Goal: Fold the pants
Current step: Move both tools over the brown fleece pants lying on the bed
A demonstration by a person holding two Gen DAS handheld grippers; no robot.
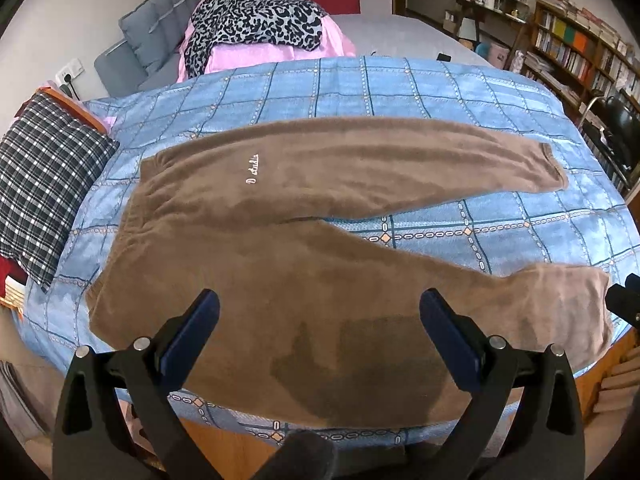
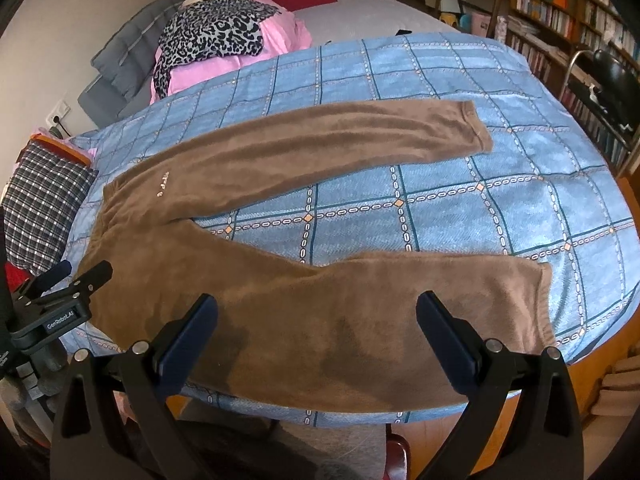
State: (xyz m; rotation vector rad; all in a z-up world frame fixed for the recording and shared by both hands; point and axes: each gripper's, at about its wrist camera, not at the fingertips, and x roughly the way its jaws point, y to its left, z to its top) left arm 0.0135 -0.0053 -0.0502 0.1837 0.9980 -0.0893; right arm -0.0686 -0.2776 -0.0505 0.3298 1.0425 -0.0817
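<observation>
**Brown fleece pants laid flat on the bed**

The brown fleece pants (image 1: 304,216) are lying on the blue checked bedspread (image 1: 400,84), waistband pointing left, legs running rightward and splaying apart. The left gripper (image 1: 320,316) and right gripper (image 2: 318,316) are hovering over the near leg, jaws spread wide, gripping nothing. Wooden bookshelves (image 2: 560,4) are lining the right wall.

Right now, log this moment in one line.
stage: pre-fold | brown pants flat, legs apart, on blue bedspread | left hand-held gripper open | right hand-held gripper open
</observation>
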